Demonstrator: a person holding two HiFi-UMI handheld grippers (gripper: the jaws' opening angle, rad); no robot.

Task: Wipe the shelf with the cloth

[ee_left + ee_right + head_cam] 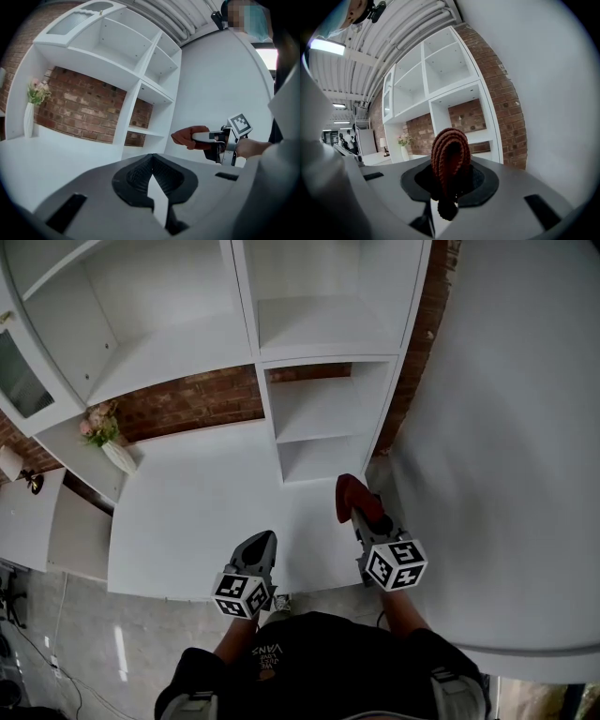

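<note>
Two grippers: both are held over the near edge of the white bench (187, 512). The left gripper (265, 540) is near the middle of that edge and the right gripper (367, 517) is toward the near right corner, with a clear gap between them.
Left fingers: these are seen pressed together at the tips in the left gripper view, and nothing is held between them.
Right fingers: these are clamped on the cloth (352, 493), which is folded into a loop and sticks out past the tips.
Cloth: it is rust-red and ribbed (450, 154). It is held up at the right end of the bench, in front of the lowest narrow compartment of the shelf (319, 413). In the left gripper view it is seen raised (189, 137), clear of the shelf boards. Contact with the bench cannot be told.
Shelf: a white unit is set on the far edge of the bench, with narrow stacked compartments at the right and wider ones at the left.
Brick wall (187, 399): red brick is shown behind the open compartments.
Vase (119, 457): it is white with pink flowers (98, 423), and stands on a ledge off the far left corner of the bench.
White wall (506, 427): it is seen running along the right side.
</note>
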